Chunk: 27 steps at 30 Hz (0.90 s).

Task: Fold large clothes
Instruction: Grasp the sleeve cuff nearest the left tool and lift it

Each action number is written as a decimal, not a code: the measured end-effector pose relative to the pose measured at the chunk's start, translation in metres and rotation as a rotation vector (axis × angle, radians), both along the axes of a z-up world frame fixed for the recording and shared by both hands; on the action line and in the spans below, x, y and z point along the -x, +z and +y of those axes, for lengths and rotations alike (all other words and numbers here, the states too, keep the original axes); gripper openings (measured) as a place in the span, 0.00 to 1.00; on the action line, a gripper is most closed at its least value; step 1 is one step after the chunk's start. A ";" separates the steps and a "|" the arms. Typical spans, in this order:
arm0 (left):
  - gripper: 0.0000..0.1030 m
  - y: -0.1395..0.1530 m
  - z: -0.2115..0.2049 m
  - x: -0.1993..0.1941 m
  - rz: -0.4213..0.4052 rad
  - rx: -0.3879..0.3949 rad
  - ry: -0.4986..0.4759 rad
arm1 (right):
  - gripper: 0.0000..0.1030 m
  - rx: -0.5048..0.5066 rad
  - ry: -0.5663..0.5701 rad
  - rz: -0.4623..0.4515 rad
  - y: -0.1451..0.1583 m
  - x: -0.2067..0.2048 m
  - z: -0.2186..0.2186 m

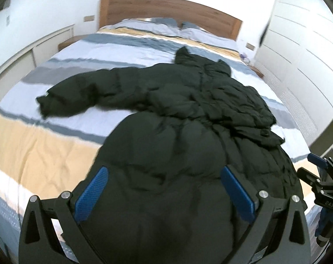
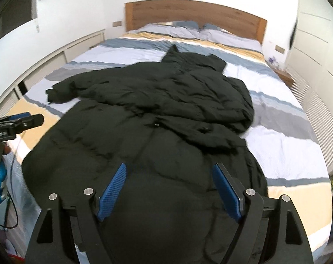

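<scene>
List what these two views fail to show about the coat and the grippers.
- Coat hem: both views, hidden below the gripper frames and cut by the bottom edge.
- Left gripper: left view, jaws wide, but coat bulges between; pad contact unclear.
- Right gripper: right view, same doubt.
- Right sleeve: folded on the body; its cuff is lost in black folds.

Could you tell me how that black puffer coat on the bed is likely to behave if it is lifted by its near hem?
The black puffer coat would probably sag and drape, since it already lies crumpled with one sleeve flopped sideways. Its puffed quilting suggests it is light for its bulk. The smooth-looking shell may slip on the striped duvet.
</scene>
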<state>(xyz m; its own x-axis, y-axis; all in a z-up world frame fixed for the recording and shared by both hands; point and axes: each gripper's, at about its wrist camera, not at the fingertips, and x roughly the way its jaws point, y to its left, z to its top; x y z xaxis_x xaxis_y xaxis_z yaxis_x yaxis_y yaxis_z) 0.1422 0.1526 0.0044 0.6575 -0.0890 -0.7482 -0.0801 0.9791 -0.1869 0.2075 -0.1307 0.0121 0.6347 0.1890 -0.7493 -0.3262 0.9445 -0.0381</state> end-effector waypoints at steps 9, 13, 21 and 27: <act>1.00 -0.031 0.125 -0.035 0.037 0.180 0.265 | 0.78 -0.004 0.098 -0.031 0.001 -0.033 0.040; 1.00 -0.053 0.178 -0.062 0.038 0.302 0.359 | 0.78 0.006 0.116 -0.020 -0.012 -0.058 0.055; 0.99 -0.106 0.271 -0.111 -0.008 0.656 0.554 | 0.78 0.017 0.132 0.015 -0.041 -0.099 0.073; 0.99 -0.139 0.305 -0.132 -0.050 0.795 0.645 | 0.78 0.036 0.128 0.039 -0.056 -0.112 0.077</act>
<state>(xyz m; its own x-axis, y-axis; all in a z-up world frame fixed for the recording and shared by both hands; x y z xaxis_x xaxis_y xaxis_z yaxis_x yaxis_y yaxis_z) 0.2745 0.4575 -0.1345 0.7845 -0.1654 -0.5977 -0.5222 0.3439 -0.7804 0.3196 -0.0539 -0.0442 0.5777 0.2390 -0.7805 -0.4456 0.8934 -0.0563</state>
